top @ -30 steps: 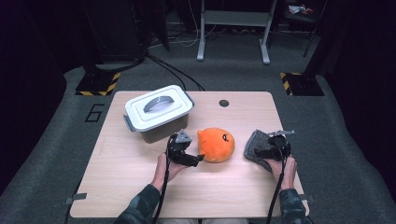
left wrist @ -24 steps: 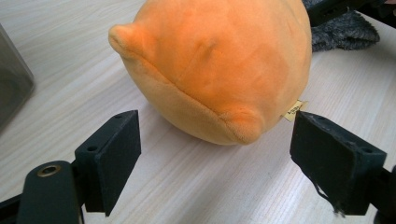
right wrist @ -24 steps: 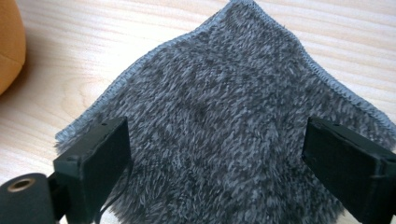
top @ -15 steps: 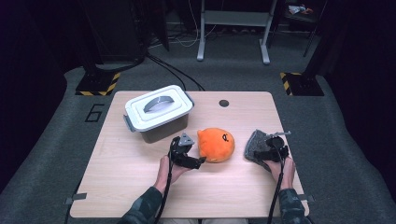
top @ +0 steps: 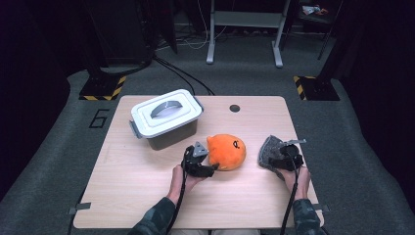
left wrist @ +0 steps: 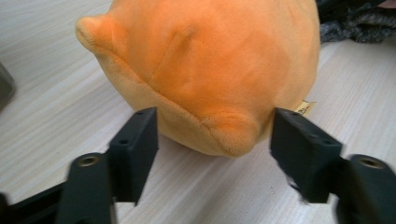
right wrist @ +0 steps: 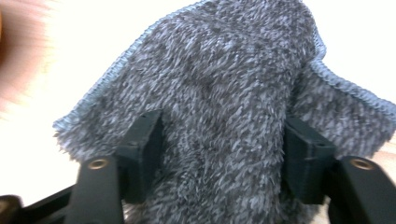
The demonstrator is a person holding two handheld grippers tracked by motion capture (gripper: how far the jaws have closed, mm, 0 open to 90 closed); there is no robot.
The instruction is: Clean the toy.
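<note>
Nearest the person, two grippers: left gripper [top: 211, 161] has just been closing, jaws flanking one orange plush toy [top: 226, 151]; right gripper [top: 280, 155], also closing, pinches one grey cloth [top: 268, 149]. Beyond, one lidded bin [top: 165, 117] on the wooden table [top: 147, 196]; grey floor [top: 58, 147] behind.

Dim surroundings, a brightly lit table [top: 147, 196], overexposed glare and blur in the right gripper view.
</note>
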